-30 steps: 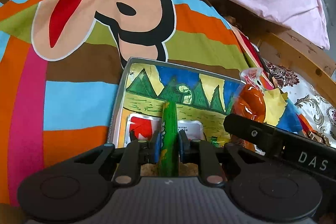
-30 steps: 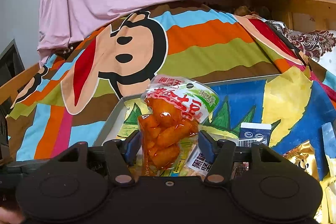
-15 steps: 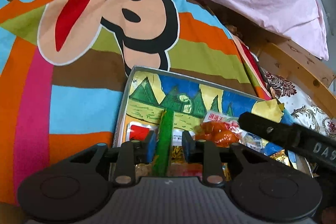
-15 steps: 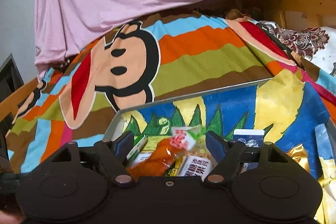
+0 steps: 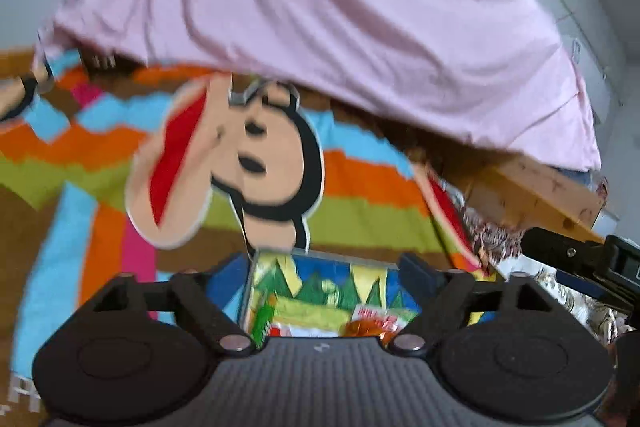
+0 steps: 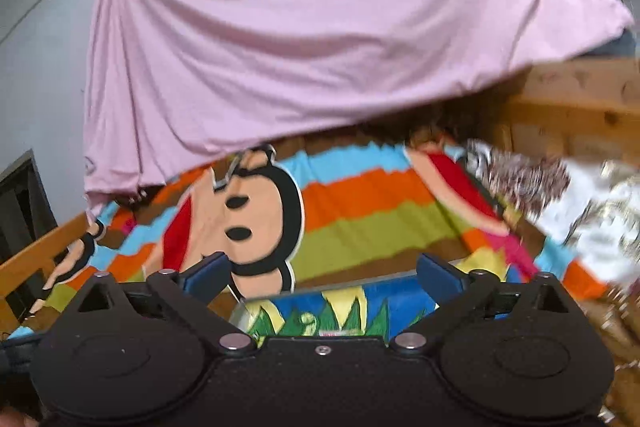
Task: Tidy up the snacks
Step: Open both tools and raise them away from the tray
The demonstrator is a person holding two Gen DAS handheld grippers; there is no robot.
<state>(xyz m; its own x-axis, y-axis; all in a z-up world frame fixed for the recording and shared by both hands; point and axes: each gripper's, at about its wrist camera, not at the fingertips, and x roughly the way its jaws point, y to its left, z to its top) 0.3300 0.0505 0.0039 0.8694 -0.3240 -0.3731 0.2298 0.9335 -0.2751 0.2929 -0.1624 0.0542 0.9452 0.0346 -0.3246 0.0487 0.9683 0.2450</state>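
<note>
Snacks (image 5: 368, 323) lying in painted tray (image 5: 340, 267), both hand-held grippers (image 5: 324, 271) (image 6: 322, 271) just released, empty.

A striped blanket (image 5: 360, 187) in orange, green, brown and light blue bands is covering the bed, and 1 big cartoon monkey face (image 5: 240, 167) is lying printed across it. A pink sheet (image 5: 320, 7) is hanging over the far end, drooping in folds onto the blanket. A wooden bed frame (image 6: 568, 115) is showing at the right, with a floral patterned cloth (image 6: 560, 195) bunching beside it. A grey wall (image 6: 40, 47) is standing behind.
</note>
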